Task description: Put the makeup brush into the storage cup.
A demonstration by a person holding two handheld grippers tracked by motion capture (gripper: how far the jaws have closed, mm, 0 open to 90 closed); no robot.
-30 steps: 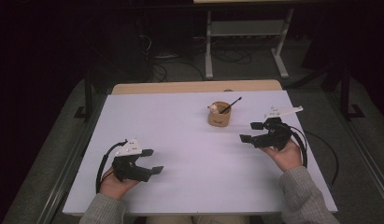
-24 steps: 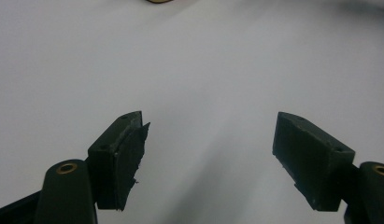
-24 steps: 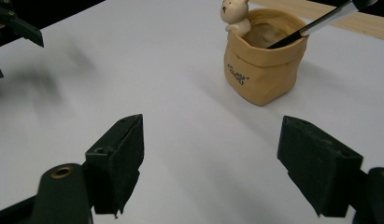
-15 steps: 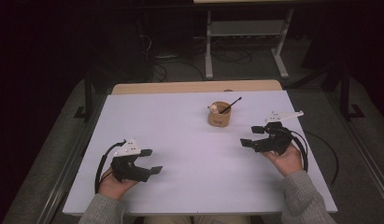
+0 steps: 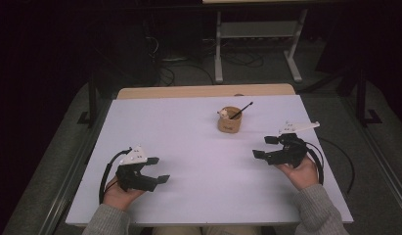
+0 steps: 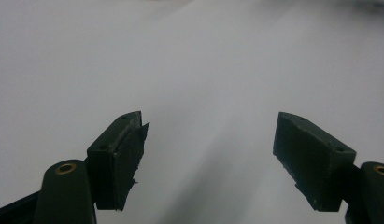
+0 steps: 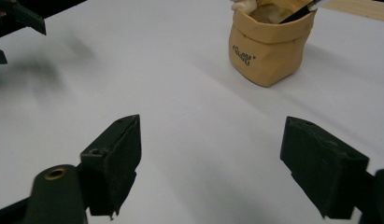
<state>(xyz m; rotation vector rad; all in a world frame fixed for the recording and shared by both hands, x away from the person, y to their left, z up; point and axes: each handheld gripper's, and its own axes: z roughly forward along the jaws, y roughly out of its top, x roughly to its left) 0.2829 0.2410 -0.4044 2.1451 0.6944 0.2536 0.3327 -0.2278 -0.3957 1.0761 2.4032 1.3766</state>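
Tan pouch (image 5: 230, 120) beyond the right gripper's (image 5: 266, 147) spread, empty fingers

White tabletop (image 5: 189, 142), bare sheet under and between both sets of fingers; pale wood strip (image 5: 203, 91) along its far edge, well beyond them. Grey carpeted floor (image 5: 330, 83) past that. Metal stand (image 5: 257, 36) with a shelf, far off. Dark cables (image 5: 174, 73) lie beside it, possibly several; too dim to count.

dim room, grey floor (image 5: 52, 147), metal stand (image 5: 257, 36) behind white table (image 5: 189, 147).
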